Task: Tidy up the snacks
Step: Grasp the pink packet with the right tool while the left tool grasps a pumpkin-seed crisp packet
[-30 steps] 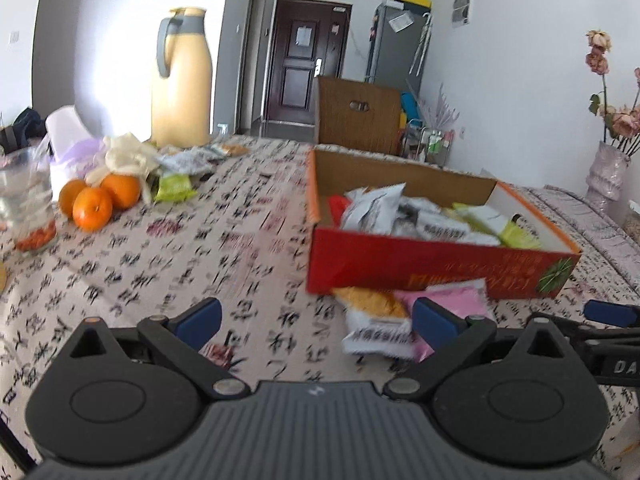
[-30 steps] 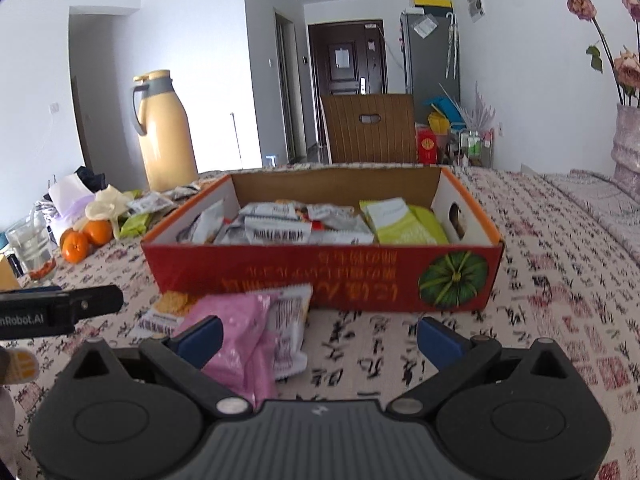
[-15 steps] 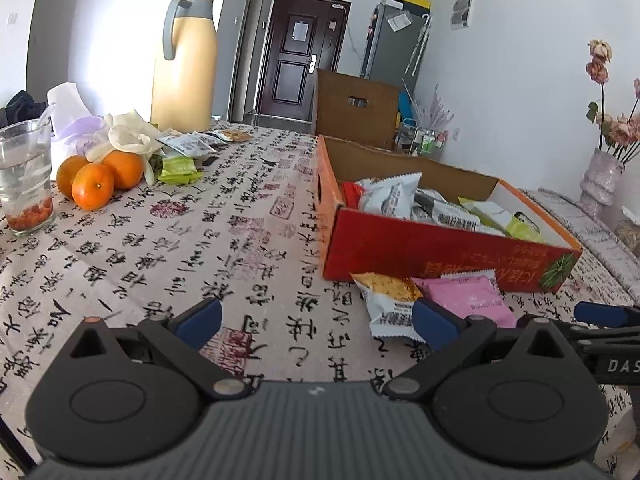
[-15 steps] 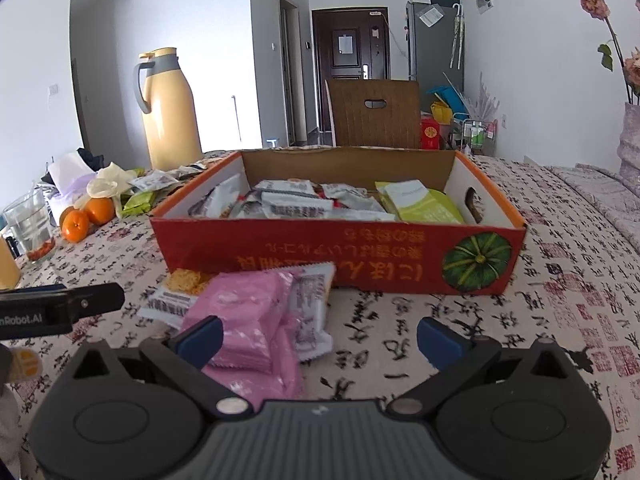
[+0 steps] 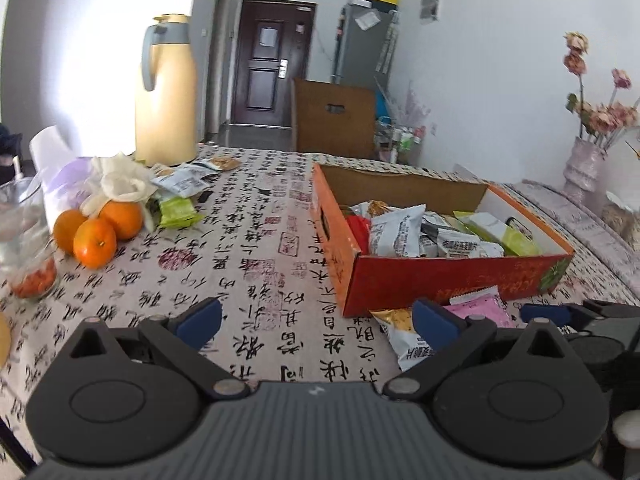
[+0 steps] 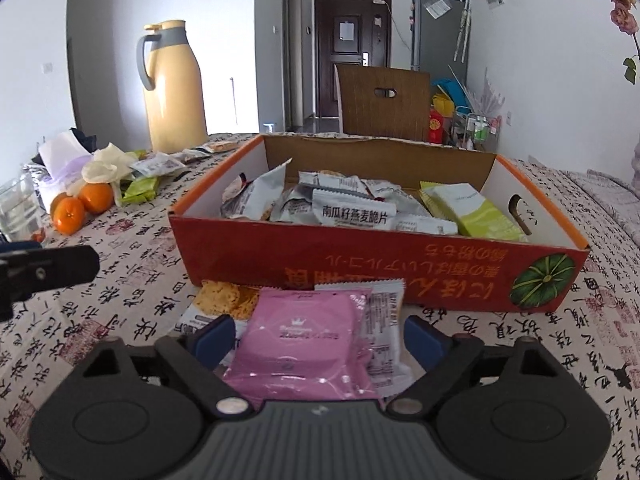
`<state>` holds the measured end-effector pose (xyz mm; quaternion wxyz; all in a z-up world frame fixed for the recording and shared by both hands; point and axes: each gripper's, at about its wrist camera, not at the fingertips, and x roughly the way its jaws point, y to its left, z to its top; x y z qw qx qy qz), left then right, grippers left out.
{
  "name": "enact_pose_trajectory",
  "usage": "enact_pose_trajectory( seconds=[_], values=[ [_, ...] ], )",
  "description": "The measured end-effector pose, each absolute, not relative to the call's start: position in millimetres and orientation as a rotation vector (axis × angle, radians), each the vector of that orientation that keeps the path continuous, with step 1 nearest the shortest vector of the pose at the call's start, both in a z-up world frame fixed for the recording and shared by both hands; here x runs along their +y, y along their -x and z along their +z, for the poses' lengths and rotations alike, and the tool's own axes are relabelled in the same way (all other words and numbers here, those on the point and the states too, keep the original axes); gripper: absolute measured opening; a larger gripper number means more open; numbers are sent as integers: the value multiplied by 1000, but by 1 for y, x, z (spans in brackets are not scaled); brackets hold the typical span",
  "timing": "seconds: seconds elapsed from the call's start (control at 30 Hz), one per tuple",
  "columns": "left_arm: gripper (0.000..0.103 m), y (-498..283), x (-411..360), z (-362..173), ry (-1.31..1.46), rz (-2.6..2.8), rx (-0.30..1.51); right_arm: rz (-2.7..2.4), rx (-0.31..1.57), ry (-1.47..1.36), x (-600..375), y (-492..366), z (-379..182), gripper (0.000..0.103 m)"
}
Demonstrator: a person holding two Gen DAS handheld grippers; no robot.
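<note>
The right gripper (image 6: 316, 336) is closing its jaws around a pink snack packet (image 6: 300, 344) that lies between its blue pads, though the pads do not yet appear to press on it; a white packet (image 6: 384, 320) sits partly beneath the pink one, toward the right pad, and a biscuit packet (image 6: 224, 300) lies just ahead of the left pad. Directly beyond the jaws stands the red cardboard box (image 6: 360, 268), already heaped with silver and green packets. Off to its left, the left gripper (image 5: 316, 320) hangs with jaws wide and nothing between them. The step in hand looks like picking up the pink packet; the next move calls for a firm pinch on that packet alone, then a lift over the box's near wall. By count: three loose packets before the box, one box, three oranges (image 5: 96, 232) far ahead of the left gripper's left pad, one yellow thermos jug (image 5: 166, 92) beyond them, and several more stray packets (image 5: 180, 200) near the jug, too jumbled to number.
</note>
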<state>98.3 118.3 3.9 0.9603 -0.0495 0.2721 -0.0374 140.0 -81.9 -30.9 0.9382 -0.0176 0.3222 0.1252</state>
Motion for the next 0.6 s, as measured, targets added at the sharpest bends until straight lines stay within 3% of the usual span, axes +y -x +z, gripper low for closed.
enact_pose_trajectory(
  seconds=[0.1,0.3,0.6],
  values=[
    [103,-105,118,3,80,-104,574,240,665,46,-74,-143,-34,69],
    [103,-113,121,2,52,-142,610,220,669,101,-68,-143,-35,61],
    [103,-125,122,1,75,-144,653,224,644,93,-79,-136,-24,60]
  ],
)
